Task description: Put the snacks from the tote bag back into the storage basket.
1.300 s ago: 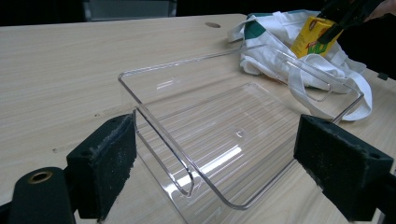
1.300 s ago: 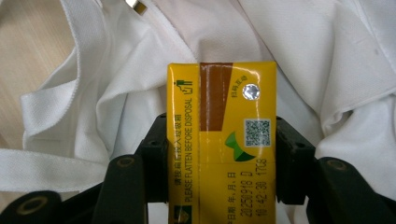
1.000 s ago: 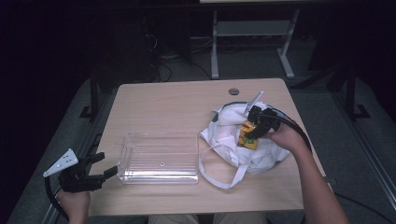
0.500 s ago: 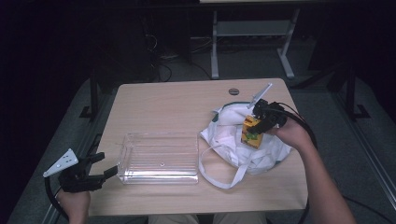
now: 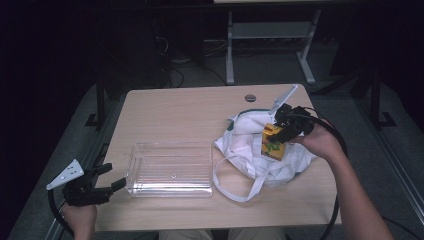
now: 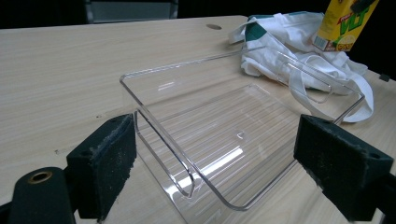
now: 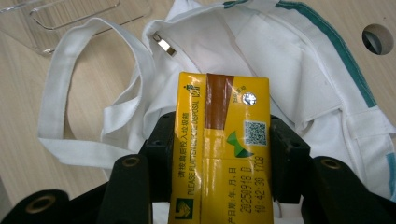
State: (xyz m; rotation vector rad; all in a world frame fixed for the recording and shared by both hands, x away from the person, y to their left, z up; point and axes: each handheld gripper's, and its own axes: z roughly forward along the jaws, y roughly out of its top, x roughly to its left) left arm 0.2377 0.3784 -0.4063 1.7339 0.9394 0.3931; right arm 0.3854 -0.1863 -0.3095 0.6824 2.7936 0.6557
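A yellow drink carton [image 5: 272,140] hangs just above a crumpled white cloth bag [image 5: 250,145] at the table's right. My right gripper [image 5: 280,134] is shut on that carton [image 7: 219,154], its black jaws pressing both sides, with the bag [image 7: 280,60] spread below. A clear plastic tray [image 5: 170,169] lies empty at the table's front left. My left gripper [image 5: 107,182] is open just left of the tray, off the table's front-left edge; its pads [image 6: 105,161] frame the tray [image 6: 196,182] near corner. The carton [image 6: 343,23] shows far off.
The wooden table [image 5: 190,110] has a round cable hole [image 5: 250,98] near its back edge. The bag's long white strap [image 5: 235,187] loops onto the table beside the tray. A metal stand [image 5: 270,40] and cables sit on the dark floor behind.
My right gripper has raised the carton a little and shifted it slightly away from the person over the bag. The left gripper and tray have stayed put.
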